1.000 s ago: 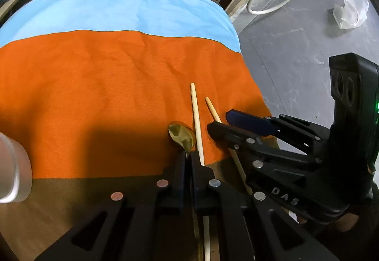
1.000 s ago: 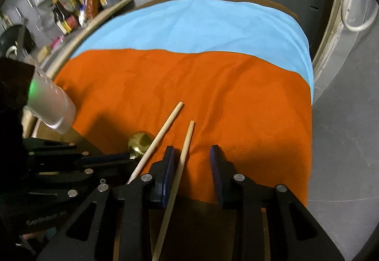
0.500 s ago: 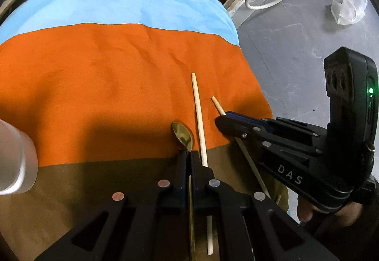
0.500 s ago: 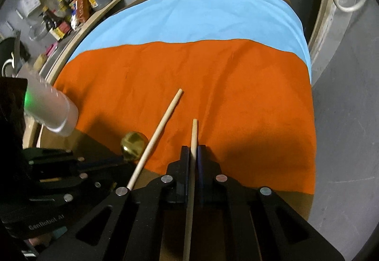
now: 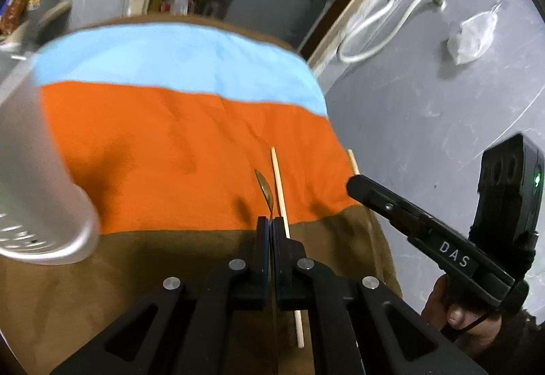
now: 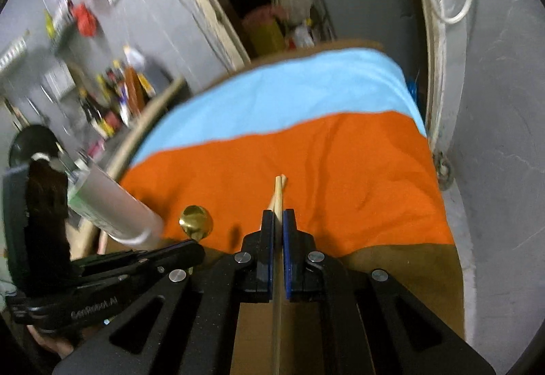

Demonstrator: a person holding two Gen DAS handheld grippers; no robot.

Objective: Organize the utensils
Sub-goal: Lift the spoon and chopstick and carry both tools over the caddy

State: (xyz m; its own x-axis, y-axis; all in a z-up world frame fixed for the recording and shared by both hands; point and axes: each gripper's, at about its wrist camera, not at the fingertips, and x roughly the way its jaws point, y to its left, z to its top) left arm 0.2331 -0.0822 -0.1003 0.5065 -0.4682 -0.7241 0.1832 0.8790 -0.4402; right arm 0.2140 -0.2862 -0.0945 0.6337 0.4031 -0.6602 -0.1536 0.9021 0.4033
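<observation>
Utensils here number three: one gold metal spoon (image 5: 265, 188) with a glossy oval bowl, and two slender pale wooden chopsticks. The left hand-held gripper (image 5: 271, 228) is clamped on the spoon's thin handle, its bowl poking out edge-on above the orange cloth (image 5: 170, 150) near the tabletop's near edge. The right hand-held gripper (image 6: 278, 221) is closed on one chopstick (image 6: 279, 194), held along its fingers. The other chopstick (image 5: 284, 215) lies just right of the spoon, crossing from the orange cloth onto the brown cloth (image 5: 143, 272) at the near edge. A smooth light-blue cloth (image 5: 177, 65) covers the far part of the tabletop. A silvery perforated metal holder (image 5: 37, 177) stands blurred at the left edge. A white hose (image 5: 378, 24) and a crumpled plastic bag (image 5: 471, 37) lie on the grey floor (image 5: 425, 109) to the right.
</observation>
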